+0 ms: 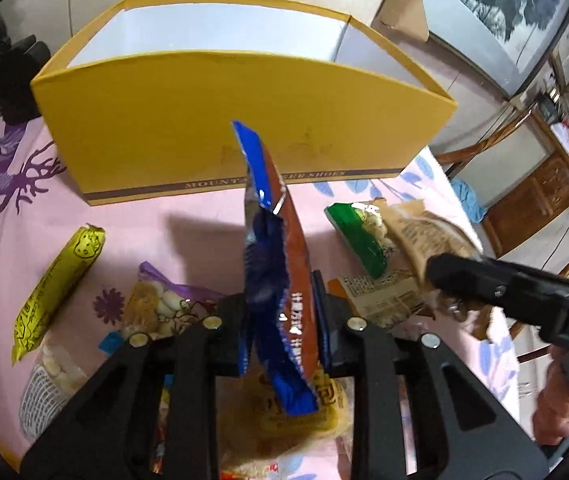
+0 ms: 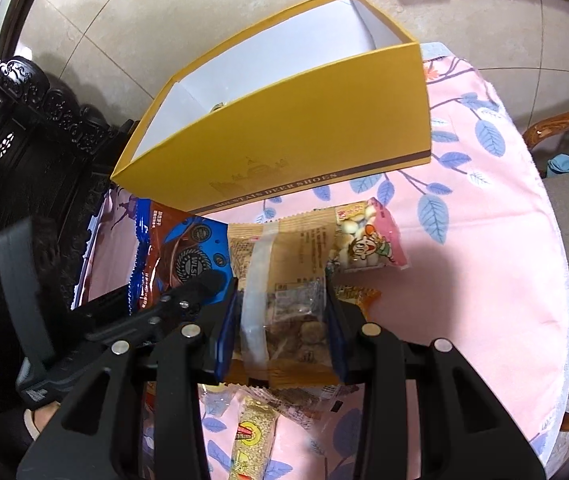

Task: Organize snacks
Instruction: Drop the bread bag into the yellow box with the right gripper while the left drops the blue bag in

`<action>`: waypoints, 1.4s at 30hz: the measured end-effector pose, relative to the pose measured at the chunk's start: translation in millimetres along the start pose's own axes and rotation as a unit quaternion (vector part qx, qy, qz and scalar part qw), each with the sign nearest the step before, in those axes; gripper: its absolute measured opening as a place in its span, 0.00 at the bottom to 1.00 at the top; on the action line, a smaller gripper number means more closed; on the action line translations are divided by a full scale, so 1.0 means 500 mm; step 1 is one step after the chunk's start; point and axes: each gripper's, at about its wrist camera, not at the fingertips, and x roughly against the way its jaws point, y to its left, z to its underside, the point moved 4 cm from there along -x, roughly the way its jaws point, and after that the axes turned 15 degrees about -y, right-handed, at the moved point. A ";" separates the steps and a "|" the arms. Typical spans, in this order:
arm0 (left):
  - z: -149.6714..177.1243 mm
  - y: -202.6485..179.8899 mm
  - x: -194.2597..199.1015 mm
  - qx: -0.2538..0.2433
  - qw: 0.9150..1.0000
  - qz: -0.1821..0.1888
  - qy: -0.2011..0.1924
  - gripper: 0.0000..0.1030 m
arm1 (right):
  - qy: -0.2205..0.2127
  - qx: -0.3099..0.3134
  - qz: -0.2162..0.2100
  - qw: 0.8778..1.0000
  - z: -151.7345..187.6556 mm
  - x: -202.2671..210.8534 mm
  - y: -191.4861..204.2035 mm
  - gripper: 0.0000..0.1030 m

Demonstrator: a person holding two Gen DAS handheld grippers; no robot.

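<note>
My left gripper is shut on a blue and brown cookie packet, held edge-up above the table in front of the open yellow shoe box. The packet also shows in the right wrist view, next to the left gripper's body. My right gripper is shut on a tan packet with a clear window and white tape, lifted before the box. In the left wrist view the right gripper holds that tan packet at the right.
Loose snacks lie on the pink flowered tablecloth: a yellow bar, a purple-edged bag, a green packet, a pink-cornered biscuit bag, a yellow stick. Dark carved furniture stands left, a wooden chair right.
</note>
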 end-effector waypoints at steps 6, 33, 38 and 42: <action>-0.009 -0.007 0.016 -0.016 1.000 -0.001 -0.016 0.19 | -0.004 0.000 0.006 1.000 -0.001 0.010 -0.005 0.38; -0.407 0.061 0.237 -0.005 0.965 -0.039 -0.259 0.19 | -0.172 0.127 -0.017 0.977 -0.371 -0.005 0.156 0.38; -0.412 0.067 0.235 -0.002 0.965 -0.045 -0.260 0.19 | -0.157 0.104 0.012 0.982 -0.396 -0.038 0.134 0.44; -0.412 0.067 0.224 -0.002 0.966 -0.044 -0.256 0.19 | -0.168 0.089 0.008 0.982 -0.402 -0.017 0.127 0.45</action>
